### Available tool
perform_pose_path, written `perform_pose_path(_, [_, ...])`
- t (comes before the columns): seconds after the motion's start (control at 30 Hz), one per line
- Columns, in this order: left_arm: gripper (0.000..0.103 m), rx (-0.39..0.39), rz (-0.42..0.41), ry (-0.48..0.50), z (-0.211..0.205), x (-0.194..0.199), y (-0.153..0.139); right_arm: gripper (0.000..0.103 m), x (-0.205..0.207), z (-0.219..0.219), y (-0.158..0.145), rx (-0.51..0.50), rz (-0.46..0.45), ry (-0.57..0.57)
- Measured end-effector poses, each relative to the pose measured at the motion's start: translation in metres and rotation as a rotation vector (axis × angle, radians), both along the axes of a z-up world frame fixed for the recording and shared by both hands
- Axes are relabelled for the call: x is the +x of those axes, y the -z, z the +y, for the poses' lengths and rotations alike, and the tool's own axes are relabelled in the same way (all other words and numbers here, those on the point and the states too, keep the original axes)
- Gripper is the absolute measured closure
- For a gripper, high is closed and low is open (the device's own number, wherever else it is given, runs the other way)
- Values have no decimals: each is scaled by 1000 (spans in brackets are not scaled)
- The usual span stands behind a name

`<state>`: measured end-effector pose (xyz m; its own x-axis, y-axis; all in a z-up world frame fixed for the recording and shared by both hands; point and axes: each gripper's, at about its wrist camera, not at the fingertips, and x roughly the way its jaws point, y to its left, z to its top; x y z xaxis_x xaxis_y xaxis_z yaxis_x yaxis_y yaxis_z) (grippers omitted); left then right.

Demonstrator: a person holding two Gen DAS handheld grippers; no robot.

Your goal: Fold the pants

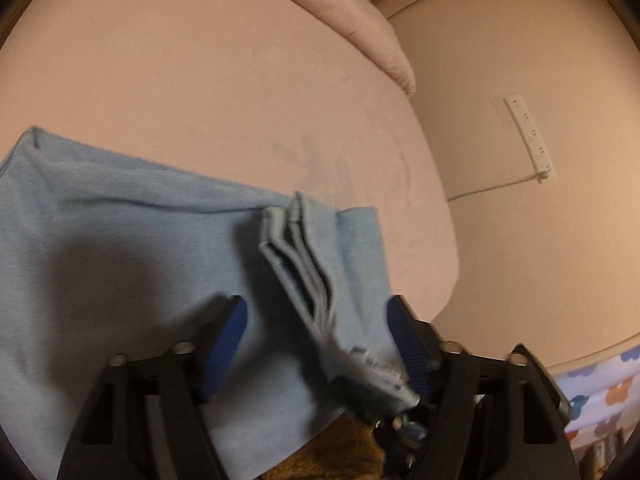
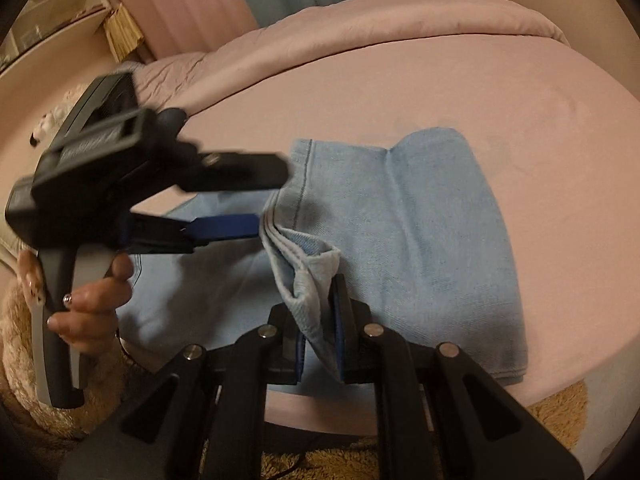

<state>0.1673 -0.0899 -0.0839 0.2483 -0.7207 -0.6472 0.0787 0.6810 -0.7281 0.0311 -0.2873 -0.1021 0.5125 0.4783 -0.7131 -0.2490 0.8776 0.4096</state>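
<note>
Light blue pants (image 2: pixel 432 232) lie partly folded on a pink bed (image 2: pixel 360 92). Their stacked hems (image 2: pixel 296 256) are lifted off the folded part. My right gripper (image 2: pixel 320 320) is shut on the hem stack near the bed's front edge. My left gripper (image 1: pixel 316 340) is open, its blue pads (image 1: pixel 224 352) standing wide on either side of the hem stack (image 1: pixel 300 264), which passes between them. The left gripper also shows in the right wrist view (image 2: pixel 272 200), held by a hand, its fingers reaching to the hems from the left.
A rolled pink duvet (image 2: pixel 400 20) lies along the far side of the bed. The wall with a white power strip (image 1: pixel 528 136) is right of the bed. A tan shaggy rug (image 2: pixel 560 412) covers the floor below the front edge.
</note>
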Motion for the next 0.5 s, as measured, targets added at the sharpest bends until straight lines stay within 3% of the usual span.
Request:
perform_pose_path(0.03, [72,23,-2,-6,0,0,-2,90,-2,3,-4,4,-6,-13])
perform_pose_path(0.1, [92,110,-12,-4,3,-1,-9,90,-5,7,-11,28,-19,-37])
perform_pose_path(0.3, [95,328,-146,-23,34,-31,-46,90,-11,48,-29,53,-55,-160])
perform_pose_path(0.37, [95,383,-149,-24,41,-32,-42,90,-10,61,-28,78,-46,-198])
perform_pose_path(0.5, [95,463,-73,-27,56,-31,-7,87,1,96,-10,35,9,-245])
